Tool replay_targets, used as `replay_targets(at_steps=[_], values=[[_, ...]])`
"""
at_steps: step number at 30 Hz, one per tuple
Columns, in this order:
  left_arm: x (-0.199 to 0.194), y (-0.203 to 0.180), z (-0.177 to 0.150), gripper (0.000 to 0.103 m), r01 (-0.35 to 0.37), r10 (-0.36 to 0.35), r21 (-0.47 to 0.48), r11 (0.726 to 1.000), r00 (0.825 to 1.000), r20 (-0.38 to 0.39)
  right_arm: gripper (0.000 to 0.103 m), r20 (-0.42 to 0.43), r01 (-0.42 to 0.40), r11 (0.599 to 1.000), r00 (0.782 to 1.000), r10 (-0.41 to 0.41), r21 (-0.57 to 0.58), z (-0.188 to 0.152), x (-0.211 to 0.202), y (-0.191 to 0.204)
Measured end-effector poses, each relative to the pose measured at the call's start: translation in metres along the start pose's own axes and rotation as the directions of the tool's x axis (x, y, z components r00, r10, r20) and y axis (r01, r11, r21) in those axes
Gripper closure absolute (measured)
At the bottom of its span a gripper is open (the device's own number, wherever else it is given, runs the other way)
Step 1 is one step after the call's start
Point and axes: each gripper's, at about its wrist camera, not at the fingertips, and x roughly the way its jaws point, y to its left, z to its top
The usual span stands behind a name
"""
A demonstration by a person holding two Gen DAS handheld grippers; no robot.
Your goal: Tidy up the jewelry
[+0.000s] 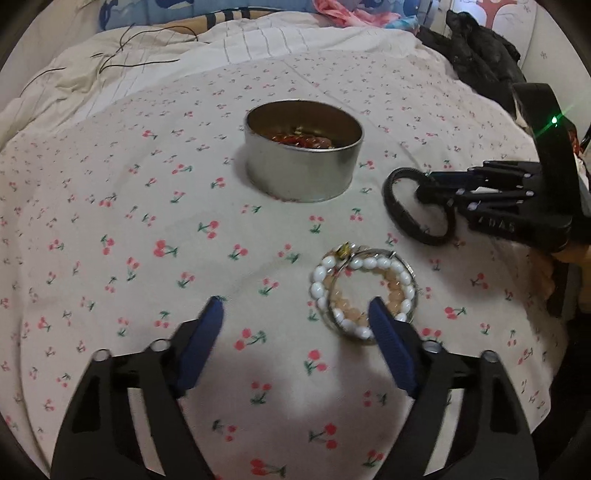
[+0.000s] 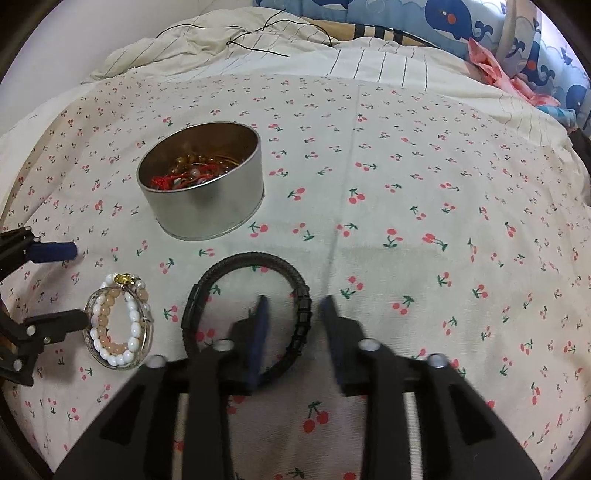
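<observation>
Cherry-print bedspread under both down-tilted, parted tools.

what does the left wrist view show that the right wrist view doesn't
Only the left wrist view: a black jacket at the far right, and the green light on the right tongs' body.

Only the right wrist view: the whale-print pillow, and the whole black braided bracelet with one finger inside its loop.

Both: the round metal tin holding red jewelry, the stack of white and peach bead bracelets, the cherry-print sheet and the thin black cord.
</observation>
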Motion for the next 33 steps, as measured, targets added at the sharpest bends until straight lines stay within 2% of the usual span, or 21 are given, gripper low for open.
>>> replay_targets(at_steps=[2,4,5,7,8,11,16,21,22,24,26,27,28,29,30,31,33], values=[[0.002,-0.001,0.0,0.051,0.001,-0.001,0.009,1.0,1.0,0.0,0.069,-0.003,0.001,1.0,1.0,-0.001,-0.004,0.0,0.001,0.003],[0.005,-0.004,-0.001,0.073,0.006,-0.006,0.022,1.0,1.0,-0.011,0.068,-0.006,0.001,1.0,1.0,-0.001,0.0,0.0,0.003,0.003],[0.005,-0.007,-0.002,0.077,0.019,-0.019,0.032,0.999,1.0,-0.013,0.067,-0.007,0.001,1.0,1.0,-0.001,0.0,-0.001,0.003,0.003],[0.005,-0.01,-0.001,0.094,0.047,-0.046,0.048,0.998,0.999,-0.019,0.065,-0.007,0.003,1.0,1.0,-0.003,0.001,0.0,0.003,0.003],[0.005,-0.011,-0.002,0.096,0.058,-0.057,0.051,0.997,0.998,-0.022,0.064,-0.007,0.003,1.0,1.0,-0.003,0.003,-0.001,0.003,0.003],[0.003,-0.007,-0.002,0.098,0.083,-0.082,0.036,0.996,0.996,-0.026,0.063,-0.008,0.003,1.0,1.0,-0.003,0.003,-0.001,0.003,0.003],[-0.013,0.007,0.004,0.1,0.101,-0.1,-0.014,0.995,0.994,0.032,0.063,-0.014,-0.001,1.0,1.0,0.001,0.006,-0.001,0.003,0.002],[-0.019,0.037,0.006,0.1,0.055,-0.047,-0.121,0.991,0.996,0.07,0.058,-0.026,-0.007,1.0,1.0,0.007,0.004,-0.001,0.002,0.0],[-0.016,0.042,0.005,0.1,0.031,-0.023,-0.139,0.99,0.998,0.061,0.054,-0.031,-0.007,1.0,1.0,0.007,0.003,-0.002,0.002,0.0],[-0.008,0.047,0.005,0.1,-0.012,0.017,-0.156,0.988,0.999,0.034,0.053,-0.035,-0.004,1.0,0.999,0.003,-0.006,-0.003,0.004,0.002],[0.001,0.053,0.005,0.1,-0.014,0.016,-0.191,0.981,1.0,0.01,0.053,-0.032,-0.001,1.0,0.999,0.001,-0.014,-0.003,0.004,0.003],[0.002,0.056,0.005,0.099,-0.019,0.021,-0.209,0.978,1.0,0.01,0.054,-0.03,-0.005,1.0,1.0,0.004,-0.014,-0.003,0.003,0.003],[0.002,0.059,0.006,0.099,-0.025,0.029,-0.22,0.975,0.999,0.016,0.061,-0.028,-0.009,1.0,1.0,0.008,-0.015,-0.003,0.003,0.003],[0.002,0.063,0.007,0.098,-0.033,0.039,-0.234,0.972,0.999,0.02,0.073,-0.024,-0.01,1.0,1.0,0.009,-0.016,-0.003,0.002,0.003],[0.003,0.066,0.007,0.094,-0.037,0.043,-0.244,0.969,0.999,0.02,0.078,-0.021,-0.01,1.0,1.0,0.01,-0.017,-0.002,0.001,0.003],[0.004,0.07,0.007,0.087,-0.042,0.048,-0.257,0.966,0.999,0.017,0.082,-0.02,-0.01,1.0,1.0,0.009,-0.015,-0.002,0.0,0.003],[0.009,0.073,0.007,0.079,-0.052,0.055,-0.27,0.961,0.998,0.005,0.082,-0.025,-0.012,1.0,1.0,0.012,-0.014,-0.002,0.001,0.002]])
